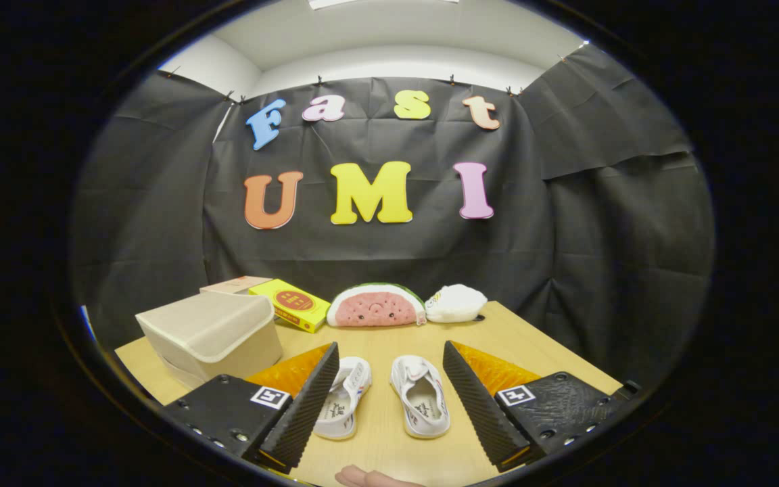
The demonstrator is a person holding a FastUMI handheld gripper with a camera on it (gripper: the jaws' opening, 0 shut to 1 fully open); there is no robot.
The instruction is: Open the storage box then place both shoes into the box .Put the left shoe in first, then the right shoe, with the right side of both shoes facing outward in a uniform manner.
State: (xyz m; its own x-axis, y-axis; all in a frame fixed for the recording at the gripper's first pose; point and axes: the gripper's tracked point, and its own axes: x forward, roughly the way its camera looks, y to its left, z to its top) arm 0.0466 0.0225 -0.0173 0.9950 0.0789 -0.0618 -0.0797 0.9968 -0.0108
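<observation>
Start of task, nothing done yet. Gripper (389,385) is spread wide, holding nothing. Storage box (210,333) sits lid down on the table (504,331), just beyond the left finger. Two white shoes (383,398) lie side by side between the fingers, toes pointing away. Next move, I judge: swing left to the box and lift the lid by its front flap before touching either shoe.

gripper (389,365) fingers spread wide, both shoes (420,396) in the gap, bare table (389,338) lane ahead up to watermelon plush (376,306), closed storage box (210,335) blocks left
</observation>
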